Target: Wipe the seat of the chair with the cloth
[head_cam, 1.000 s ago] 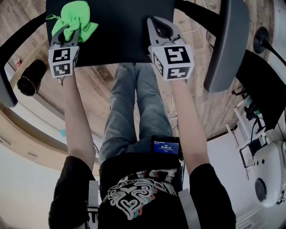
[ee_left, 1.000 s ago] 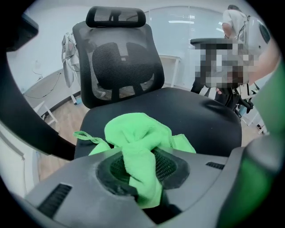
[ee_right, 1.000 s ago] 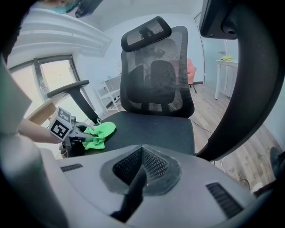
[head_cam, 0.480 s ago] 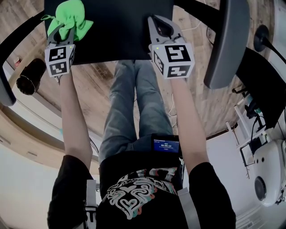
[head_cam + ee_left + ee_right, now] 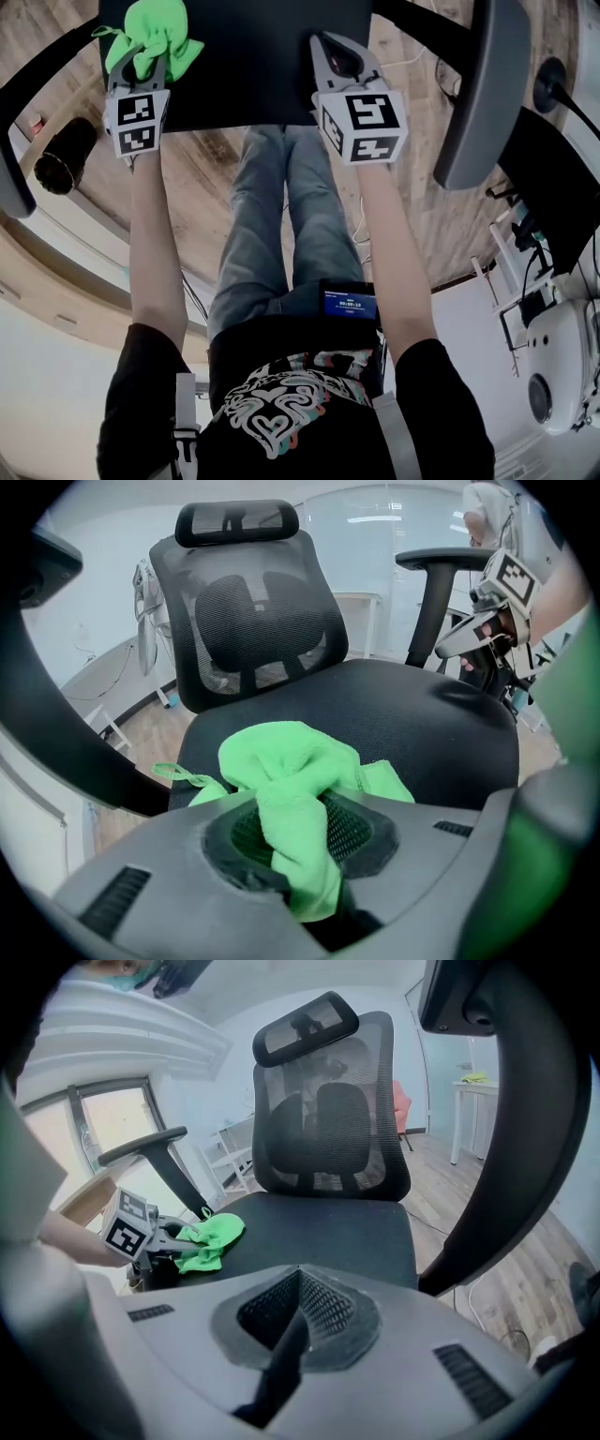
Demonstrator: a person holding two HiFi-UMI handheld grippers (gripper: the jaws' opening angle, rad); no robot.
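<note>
"Where is the cloth [image 5: 155, 33]?"

"On the chair seat [image 5: 253, 56], at its near left corner, caught between the jaws of the left gripper [image 5: 141, 61]."

"And the right gripper [image 5: 339, 58]?"

"At the seat's near edge, right of the middle, well apart from the cloth."

"What's around the seat?"

"The backrest [image 5: 248, 621] stands behind it with the headrest [image 5: 236, 522] on top. The left armrest [image 5: 66, 724] and the right armrest [image 5: 478, 94] flank it. The person's legs [image 5: 281, 216] are just before the near edge."

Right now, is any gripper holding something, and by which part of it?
The left gripper holds the green cloth, shut on a bunched fold; the rest lies on the chair seat. The right gripper is shut and empty.
</note>
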